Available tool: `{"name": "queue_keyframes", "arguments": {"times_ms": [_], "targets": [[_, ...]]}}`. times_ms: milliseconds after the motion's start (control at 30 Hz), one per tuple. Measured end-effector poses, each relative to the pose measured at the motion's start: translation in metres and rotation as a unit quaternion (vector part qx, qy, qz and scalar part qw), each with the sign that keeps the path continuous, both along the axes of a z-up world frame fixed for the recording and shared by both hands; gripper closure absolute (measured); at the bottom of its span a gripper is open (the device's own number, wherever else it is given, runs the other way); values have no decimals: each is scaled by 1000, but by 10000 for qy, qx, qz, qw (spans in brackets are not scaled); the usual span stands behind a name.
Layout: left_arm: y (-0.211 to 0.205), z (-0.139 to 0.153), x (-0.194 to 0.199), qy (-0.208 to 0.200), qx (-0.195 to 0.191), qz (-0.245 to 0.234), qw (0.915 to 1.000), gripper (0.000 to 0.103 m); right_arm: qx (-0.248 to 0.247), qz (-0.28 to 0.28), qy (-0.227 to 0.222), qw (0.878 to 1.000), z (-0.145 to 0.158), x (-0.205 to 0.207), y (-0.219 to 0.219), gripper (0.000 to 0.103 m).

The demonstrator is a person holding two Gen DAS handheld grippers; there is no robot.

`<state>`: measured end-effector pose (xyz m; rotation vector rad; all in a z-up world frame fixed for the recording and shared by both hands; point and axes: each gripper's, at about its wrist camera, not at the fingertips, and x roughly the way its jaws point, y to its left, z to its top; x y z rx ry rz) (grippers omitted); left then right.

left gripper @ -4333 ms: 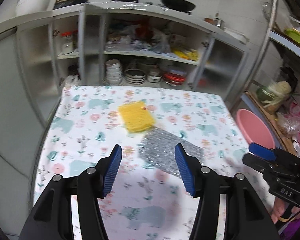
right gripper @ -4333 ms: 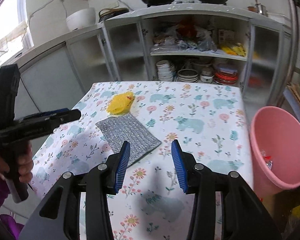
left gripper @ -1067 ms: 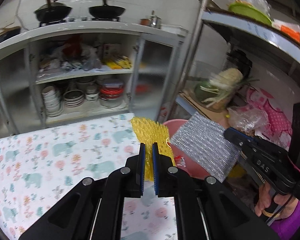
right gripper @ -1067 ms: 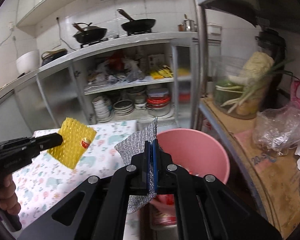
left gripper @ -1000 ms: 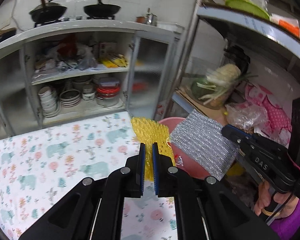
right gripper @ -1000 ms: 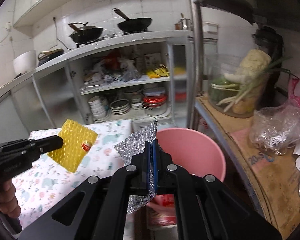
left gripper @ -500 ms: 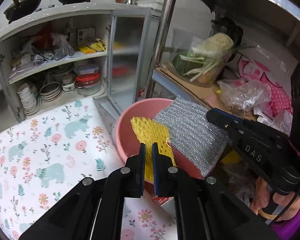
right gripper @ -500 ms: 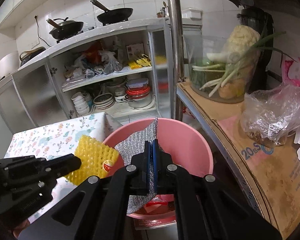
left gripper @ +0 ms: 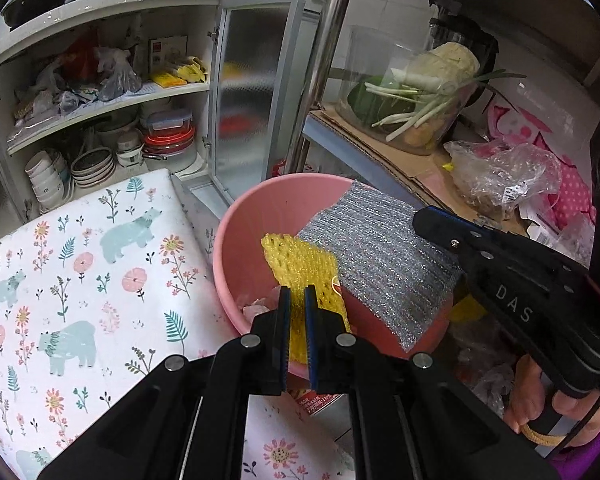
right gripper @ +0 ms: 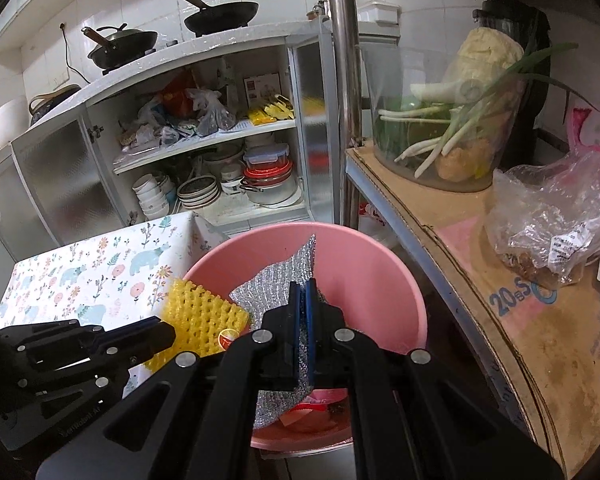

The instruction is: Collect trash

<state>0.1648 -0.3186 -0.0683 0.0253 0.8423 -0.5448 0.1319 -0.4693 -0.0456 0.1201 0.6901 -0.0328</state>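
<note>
Left gripper point(left gripper: 295, 307): jaws nearly closed, pinching yellow mesh foam pad point(left gripper: 302, 266) by its lower edge, pad held over the open mouth of pink bucket point(left gripper: 236, 240); right gripper point(right gripper: 303, 312): jaws pressed together on silver bubble-foil sheet point(right gripper: 276, 282), sheet hanging partly inside the same bucket, just beside and overlapping the yellow pad. Bucket contents: scraps of trash at the bottom, kind unclear; position: between floral-print table point(left gripper: 80, 256) and cardboard-lined metal shelf point(right gripper: 500, 280) bearing 1 clear container of scallions point(right gripper: 448, 136).
</note>
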Motion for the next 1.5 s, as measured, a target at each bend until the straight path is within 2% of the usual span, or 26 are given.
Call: {"name": "queue_keyframes", "arguments": {"times_ms": [267,367,433,500,667,800,900,1267,1367,1500], "targets": [[0,0,3,-19,-67,76,9999,94,-84,-48,90,9999,-2,3,2,97],[1,2,3,-25,-69,89,9999,83,-61,-70,139,9999,-3,3,1,96],[1,4,1,-43,-90,66,9999,76,-46,-73,161,9998,-3,2,0,90],[1,7,0,-38,-110,53,9999,67,-39,-68,155,9998,-3,1,0,79],[6,14,-5,-74,-165,92,9998,63,-75,-79,89,9999,2,-4,1,73],[11,21,-10,-112,-195,146,9996,54,-104,-50,1,9999,10,-15,6,70],[16,27,-17,-129,-213,162,9996,53,-59,7,-39,10000,15,-24,10,62],[42,45,-54,-333,-97,441,9984,53,-108,216,-228,9994,29,-77,42,59],[49,49,-66,-385,-91,492,9980,53,-131,198,-216,9995,30,-90,50,51],[58,53,-77,-392,-148,597,9973,53,-334,198,-348,9986,33,-105,63,50]]}}
